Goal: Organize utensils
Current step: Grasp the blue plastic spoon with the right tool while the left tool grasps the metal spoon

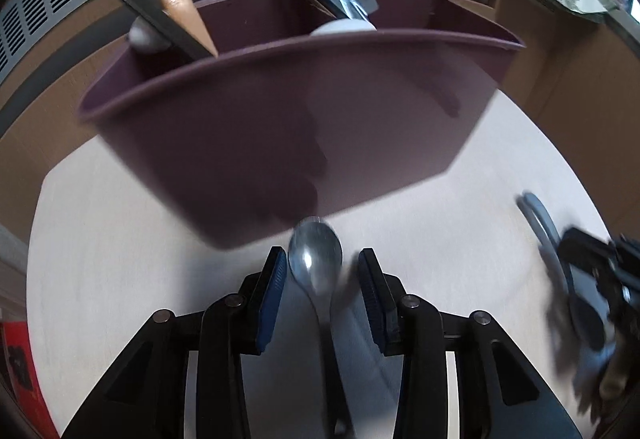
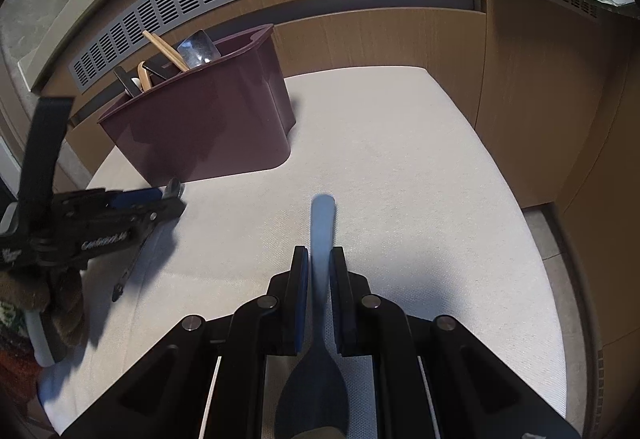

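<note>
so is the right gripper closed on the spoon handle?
Yes: in the right wrist view the right gripper has both fingers pressed against the blue-grey spoon handle, which sticks out forward over the table.
</note>
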Available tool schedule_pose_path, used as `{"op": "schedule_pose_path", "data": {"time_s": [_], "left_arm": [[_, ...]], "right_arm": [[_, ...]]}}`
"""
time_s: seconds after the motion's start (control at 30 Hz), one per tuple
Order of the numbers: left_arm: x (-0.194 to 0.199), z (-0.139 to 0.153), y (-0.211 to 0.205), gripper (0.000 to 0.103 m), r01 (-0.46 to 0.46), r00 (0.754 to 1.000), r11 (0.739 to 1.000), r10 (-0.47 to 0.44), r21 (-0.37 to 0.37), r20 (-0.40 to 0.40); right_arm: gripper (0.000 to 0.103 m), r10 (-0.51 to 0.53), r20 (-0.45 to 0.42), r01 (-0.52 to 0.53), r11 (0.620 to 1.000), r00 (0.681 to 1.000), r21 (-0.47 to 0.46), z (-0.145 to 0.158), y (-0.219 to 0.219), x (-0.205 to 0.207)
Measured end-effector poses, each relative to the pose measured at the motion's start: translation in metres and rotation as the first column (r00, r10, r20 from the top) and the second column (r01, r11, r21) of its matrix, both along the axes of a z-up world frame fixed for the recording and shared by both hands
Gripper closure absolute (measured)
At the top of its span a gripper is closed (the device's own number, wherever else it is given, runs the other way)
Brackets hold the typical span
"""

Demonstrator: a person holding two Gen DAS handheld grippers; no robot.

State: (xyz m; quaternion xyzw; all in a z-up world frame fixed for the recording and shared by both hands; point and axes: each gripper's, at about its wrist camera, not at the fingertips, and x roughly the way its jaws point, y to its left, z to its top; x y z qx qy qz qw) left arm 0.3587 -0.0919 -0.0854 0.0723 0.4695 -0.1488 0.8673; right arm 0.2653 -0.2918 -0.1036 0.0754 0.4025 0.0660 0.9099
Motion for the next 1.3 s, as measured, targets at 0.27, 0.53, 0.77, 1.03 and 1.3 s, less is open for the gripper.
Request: {"op": "schedule_pose_path", "data": {"time_s": [0.27,0.53,0.77,1.03,1.3], "left_arm": [[-0.001,-0.002,-0.008,0.074,-0.014,1.0,1.0,0.014,0.003,0.007],[-0.046,-0.002,0.008,0.074,0.02,1.0,1.0,-0.021,-0.015,-0.013],[-0.09,-0.001,0.038,0.074,0.034,0.998,0.997,-0.037,-0.068,-0.053],[-0.113,-0.001,0.066,0.073,0.04,0.997,0.992,-0.048,-0.123,-0.063],[-0.119,-0.002,0.062,0.073,0.059,0.997,0.992,-0.065,-0.108,-0.052]], "right_arm": [[0.09,0.008,-0.003,-0.007,1.0,1.0,0.009,-0.002,-0.001,0.0],[0.08,0.016,-0.013,-0.016,1.0,1.0,-0.012,0.002,0.0,0.0],[0.08,0.03,-0.073,-0.037,0.994,0.997,-0.107,0.003,0.01,0.011],[0.078,0.011,-0.153,-0.035,0.987,0.988,-0.155,-0.005,0.017,0.036],[0.091,0.036,-0.11,-0.055,0.984,0.993,-0.169,0.0,0.033,0.034]]}}
